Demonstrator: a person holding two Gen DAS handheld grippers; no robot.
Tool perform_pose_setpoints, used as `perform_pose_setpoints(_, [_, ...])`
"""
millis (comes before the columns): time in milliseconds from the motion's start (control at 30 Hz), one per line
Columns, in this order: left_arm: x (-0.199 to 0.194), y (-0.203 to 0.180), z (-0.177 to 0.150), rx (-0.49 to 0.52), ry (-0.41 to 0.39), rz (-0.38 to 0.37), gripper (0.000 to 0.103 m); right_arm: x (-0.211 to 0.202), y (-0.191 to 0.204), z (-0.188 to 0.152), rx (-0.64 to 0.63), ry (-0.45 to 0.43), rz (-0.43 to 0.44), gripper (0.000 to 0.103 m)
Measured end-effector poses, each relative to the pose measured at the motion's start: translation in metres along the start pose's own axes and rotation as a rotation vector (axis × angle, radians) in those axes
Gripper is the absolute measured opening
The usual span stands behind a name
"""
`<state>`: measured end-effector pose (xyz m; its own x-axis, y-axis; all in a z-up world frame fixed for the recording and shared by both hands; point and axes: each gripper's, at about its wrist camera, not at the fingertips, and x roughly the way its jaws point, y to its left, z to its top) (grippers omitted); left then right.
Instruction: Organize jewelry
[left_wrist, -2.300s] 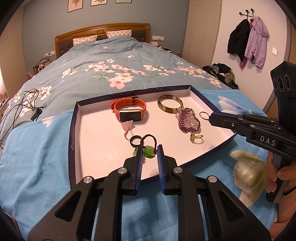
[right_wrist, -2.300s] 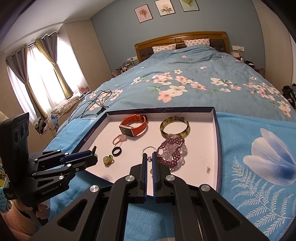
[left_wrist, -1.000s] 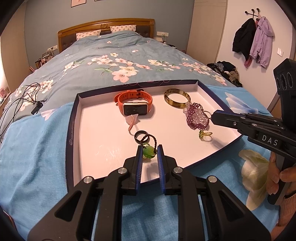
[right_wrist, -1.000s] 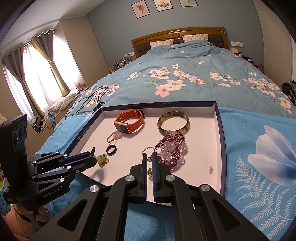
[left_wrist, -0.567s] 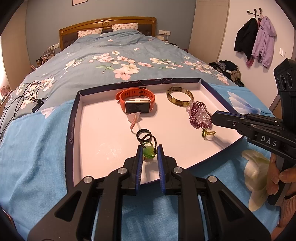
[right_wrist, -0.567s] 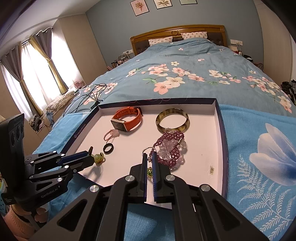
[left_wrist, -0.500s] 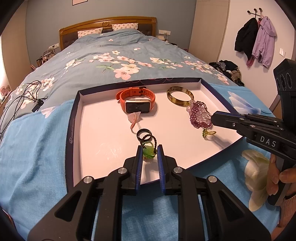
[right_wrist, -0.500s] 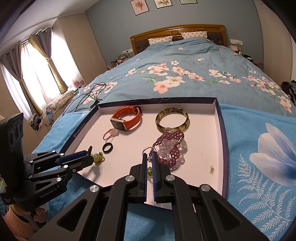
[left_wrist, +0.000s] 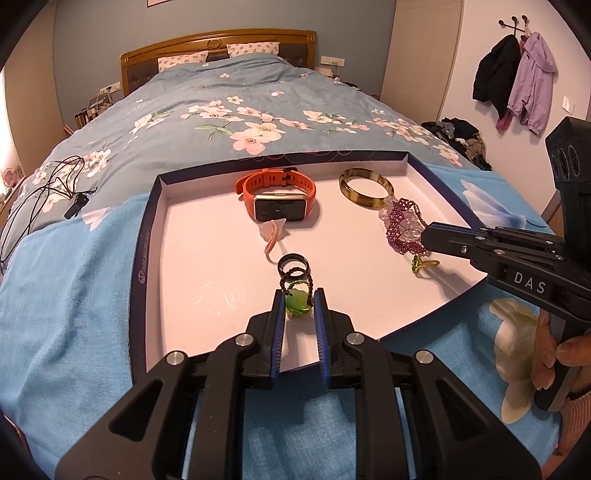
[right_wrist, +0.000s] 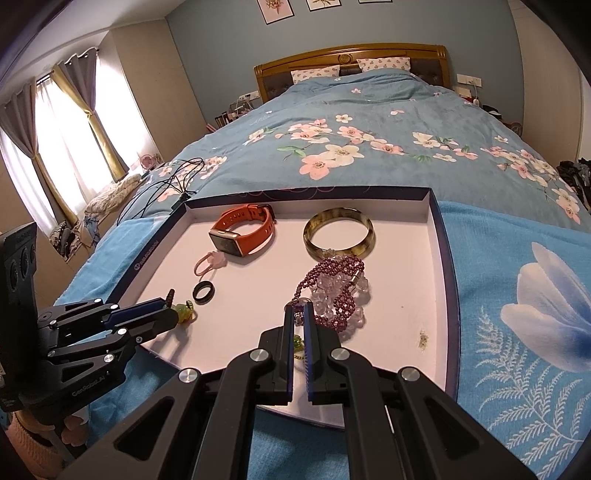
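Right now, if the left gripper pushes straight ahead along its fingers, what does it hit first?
The left gripper already holds the green pendant. Straight ahead, its dark cord loop overlaps the black ring, so that probably comes first; beyond lies the pink charm. Depth is uncertain.

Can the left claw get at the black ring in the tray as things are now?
Probably not yet: the left claw is shut on the green pendant, though the black ring lies just beyond it, unobstructed.

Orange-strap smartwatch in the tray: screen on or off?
Off. The orange-strap smartwatch lies in the white tray with its screen facing the left wrist camera, dark, showing only reflections.
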<state>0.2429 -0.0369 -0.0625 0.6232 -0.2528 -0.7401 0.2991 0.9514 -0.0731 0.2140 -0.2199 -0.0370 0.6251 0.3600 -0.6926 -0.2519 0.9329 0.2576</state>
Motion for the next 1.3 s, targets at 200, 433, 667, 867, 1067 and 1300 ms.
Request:
perform_pose_setpoints(200, [0.003, 0.001, 0.0, -0.01, 0.003, 0.007, 0.016, 0.003, -0.002, 0.0, 0.009, 0.007, -0.011, 0.004])
perform_pose_setpoints(433, [0.002, 0.0, -0.001, -0.007, -0.008, 0.016, 0.019, 0.004, -0.003, -0.001, 0.009, 0.004, -0.02, 0.008])
perform_pose_setpoints(667, [-0.005, -0.002, -0.001, -0.004, -0.032, 0.02, 0.032, 0.001, -0.003, -0.002, 0.015, -0.003, -0.022, 0.012])
perform_pose_setpoints(867, [-0.018, -0.002, -0.002, -0.005, -0.071, 0.029, 0.047, -0.007, -0.001, -0.005, 0.014, -0.03, -0.029, 0.03])
perform_pose_setpoints(1067, [-0.036, -0.003, -0.004, -0.012, -0.115, 0.024, 0.066, -0.02, 0.004, -0.008, -0.011, -0.062, -0.046, 0.038])
perform_pose_setpoints(1300, [-0.068, -0.001, -0.014, -0.031, -0.215, 0.06, 0.091, -0.034, 0.008, -0.016, -0.027, -0.108, -0.073, 0.059])
